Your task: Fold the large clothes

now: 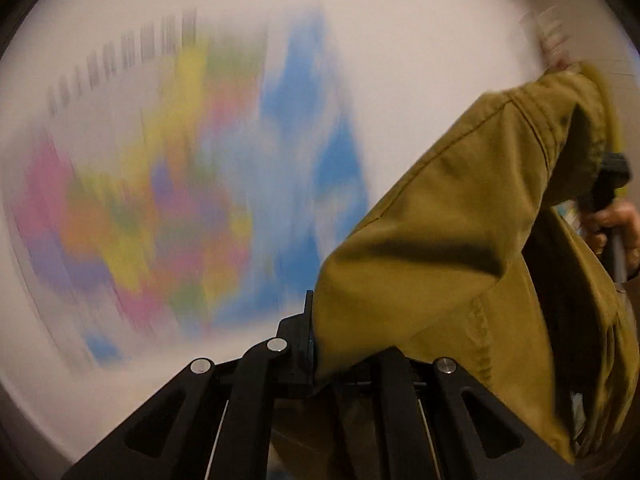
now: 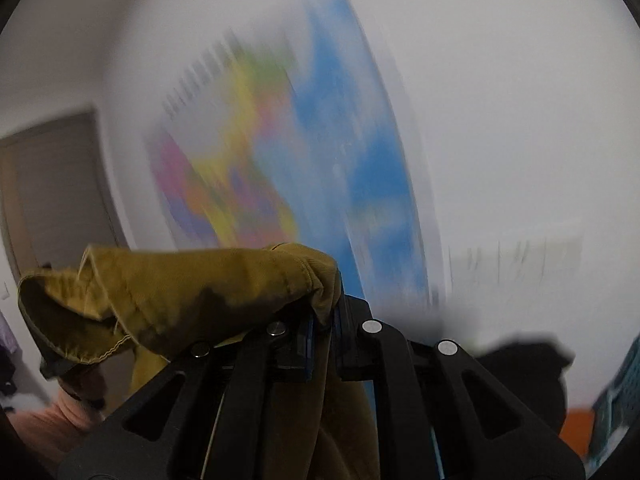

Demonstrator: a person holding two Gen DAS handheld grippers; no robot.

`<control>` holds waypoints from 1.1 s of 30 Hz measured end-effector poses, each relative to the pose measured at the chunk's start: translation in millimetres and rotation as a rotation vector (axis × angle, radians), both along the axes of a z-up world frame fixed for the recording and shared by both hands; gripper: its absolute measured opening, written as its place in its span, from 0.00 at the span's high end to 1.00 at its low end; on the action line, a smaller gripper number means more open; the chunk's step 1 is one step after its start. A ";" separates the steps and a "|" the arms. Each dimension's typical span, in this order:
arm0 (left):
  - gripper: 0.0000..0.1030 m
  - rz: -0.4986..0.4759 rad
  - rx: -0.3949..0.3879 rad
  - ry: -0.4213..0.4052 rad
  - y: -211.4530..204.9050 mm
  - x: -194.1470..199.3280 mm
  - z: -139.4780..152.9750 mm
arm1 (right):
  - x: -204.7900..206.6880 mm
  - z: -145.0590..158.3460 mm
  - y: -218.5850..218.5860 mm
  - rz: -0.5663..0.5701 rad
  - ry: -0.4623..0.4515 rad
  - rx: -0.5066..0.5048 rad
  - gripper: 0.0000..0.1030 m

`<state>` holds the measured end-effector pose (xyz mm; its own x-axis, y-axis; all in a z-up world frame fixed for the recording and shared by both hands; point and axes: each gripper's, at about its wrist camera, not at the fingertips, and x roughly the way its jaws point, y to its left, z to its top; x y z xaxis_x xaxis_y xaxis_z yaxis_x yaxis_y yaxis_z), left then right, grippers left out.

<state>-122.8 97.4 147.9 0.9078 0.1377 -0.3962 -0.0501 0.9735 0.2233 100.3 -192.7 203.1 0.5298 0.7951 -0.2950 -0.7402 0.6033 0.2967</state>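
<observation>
Both grippers are clamped on one piece of clothing held up in the air: the left gripper (image 1: pixel 320 344) has its jaws closed on an edge of the olive-yellow garment (image 1: pixel 440 248), the cloth rising out of the pinch and spreading up and to the right, while the right gripper (image 2: pixel 326 320) bites a thick, rolled hem of the same garment, which bunches over the left side of its frame and also hangs down between the linkage bars. In the left wrist view the right gripper's black body and the person's right hand (image 1: pixel 616 224) holding it sit beyond the cloth at the far edge. It looks like a sturdy woven cotton with stitched seams and a hemmed edge, a matte mustard-olive colour, and it creases in broad soft folds rather than fine wrinkles. I judge it medium-heavy for clothing, limp with a little body, not slippery and not fragile; it should drape under its own weight, so holding at seams, hems or corners, as now, gives the firmest purchase and the squarest spread. Farther off, a colourful wall map (image 1: pixel 192 184) hangs on a white wall, badly smeared by motion blur; a grey door (image 2: pixel 52 188) shows in the right wrist view.
</observation>
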 end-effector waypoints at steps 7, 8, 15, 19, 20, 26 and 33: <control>0.95 0.093 -0.080 0.424 52.9 140.2 -185.0 | 125.4 -189.6 87.6 -0.045 0.346 -0.302 0.92; 0.95 0.101 -0.100 0.453 56.2 149.8 -195.5 | 133.2 -205.5 89.0 -0.043 0.381 -0.312 0.90; 0.88 0.073 -0.244 0.553 90.5 195.5 -203.1 | 130.0 -195.9 70.6 -0.145 0.369 -0.397 0.26; 0.78 0.002 -0.195 0.511 90.8 204.8 -189.7 | 60.0 -177.4 40.1 -0.046 0.266 -0.424 0.15; 0.72 -0.043 -0.145 0.472 82.3 196.4 -183.5 | 44.1 -178.5 43.1 -0.022 0.250 -0.446 0.06; 0.29 -0.342 0.099 0.308 25.8 150.5 -161.4 | -42.1 -235.3 91.4 0.071 0.115 -0.764 0.14; 0.99 -0.224 0.162 0.471 18.4 210.6 -190.0 | 4.5 -181.6 30.1 -0.041 0.166 -0.584 0.97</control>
